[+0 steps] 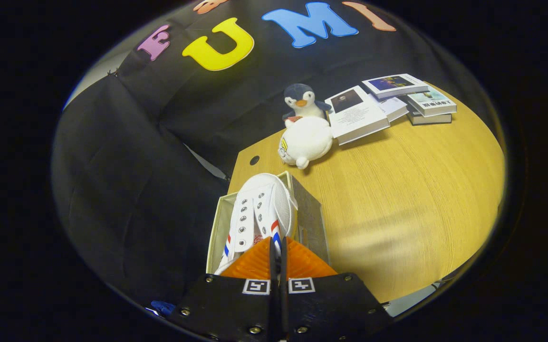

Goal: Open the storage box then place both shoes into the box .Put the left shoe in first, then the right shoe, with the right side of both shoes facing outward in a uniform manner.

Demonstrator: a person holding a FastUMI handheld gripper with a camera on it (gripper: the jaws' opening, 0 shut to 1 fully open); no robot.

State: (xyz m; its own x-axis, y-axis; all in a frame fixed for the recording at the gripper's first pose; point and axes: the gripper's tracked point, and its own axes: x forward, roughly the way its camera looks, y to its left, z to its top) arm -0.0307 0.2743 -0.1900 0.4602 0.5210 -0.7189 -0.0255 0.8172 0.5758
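Note:
A white lace-up shoe [259, 209] with red and blue side stripes sits toe-away in the open storage box [310, 219], which stands at the near left corner of the wooden table. The shoe's toe rises above the box's far rim and its laces face up and left. My gripper [277, 243] is right over the shoe's rear part, its fingers [254, 261] pressed almost together on the edge of the shoe's opening. The shoe's heel and the box floor are hidden under the fingers. I cannot tell whether it is the left or right shoe.
Beyond the box lie a white plush toy [306, 140] and a penguin plush [302, 100]. Several books [390, 102] lie at the table's far side. The table [407, 199] has a cable hole [254, 160] near its left edge. Black cloth hangs close on the left.

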